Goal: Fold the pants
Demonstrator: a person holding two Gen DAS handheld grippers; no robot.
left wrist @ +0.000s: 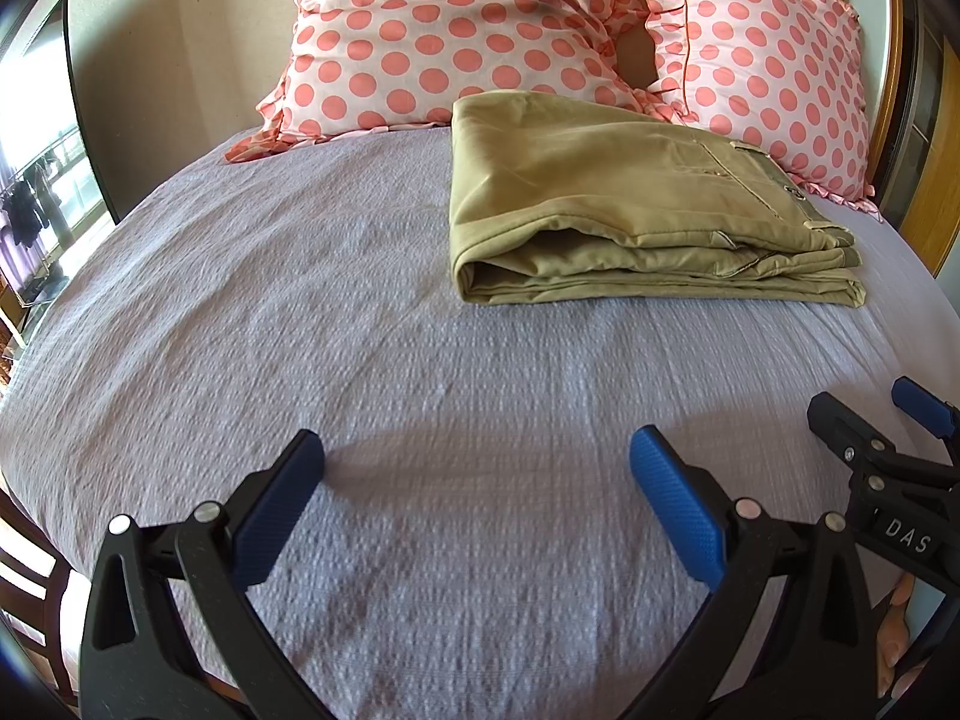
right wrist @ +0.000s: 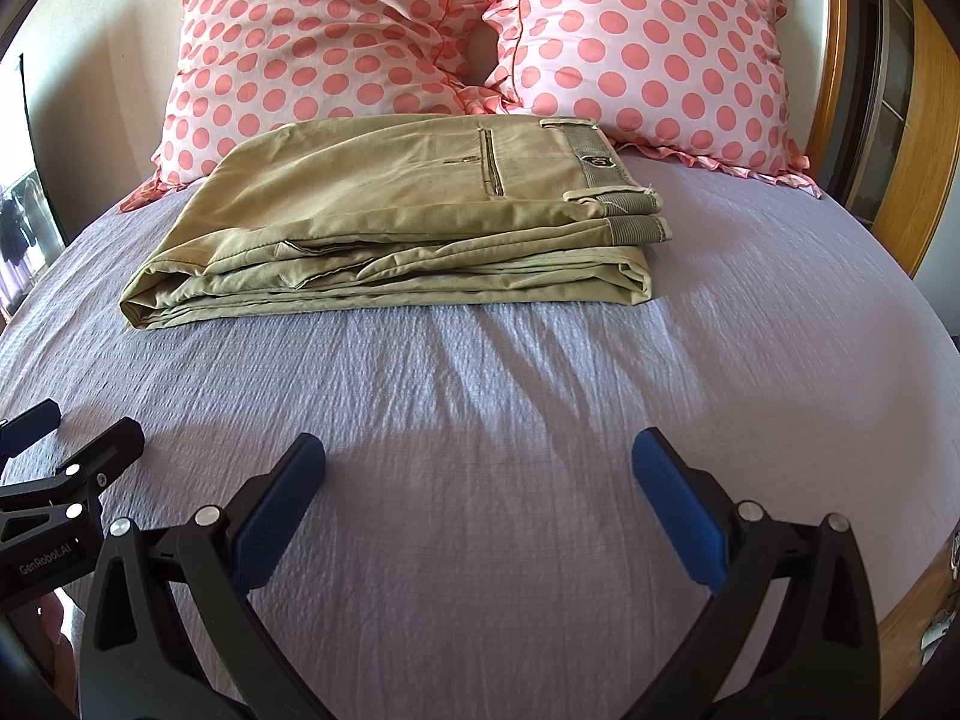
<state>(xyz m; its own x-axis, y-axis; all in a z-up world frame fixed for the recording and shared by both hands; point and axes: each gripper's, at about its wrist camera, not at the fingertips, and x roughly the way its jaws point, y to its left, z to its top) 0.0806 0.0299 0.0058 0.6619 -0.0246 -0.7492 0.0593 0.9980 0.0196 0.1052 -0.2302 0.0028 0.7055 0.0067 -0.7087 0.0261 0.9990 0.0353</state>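
Observation:
Khaki pants [left wrist: 624, 204] lie folded in a flat stack on the lilac bedspread [left wrist: 360, 330], just before the pillows. In the right wrist view the pants [right wrist: 408, 216] show a back pocket and the waistband at the right end. My left gripper [left wrist: 477, 462] is open and empty, low over the bedspread, well short of the pants. My right gripper [right wrist: 479, 465] is open and empty too, side by side with the left. The right gripper also shows at the right edge of the left wrist view [left wrist: 882, 414].
Two white pillows with pink dots [right wrist: 324, 42] [right wrist: 648, 42] lean at the head of the bed behind the pants. A wooden bed frame [right wrist: 918, 138] runs along the right. A window [left wrist: 36, 138] is at the far left.

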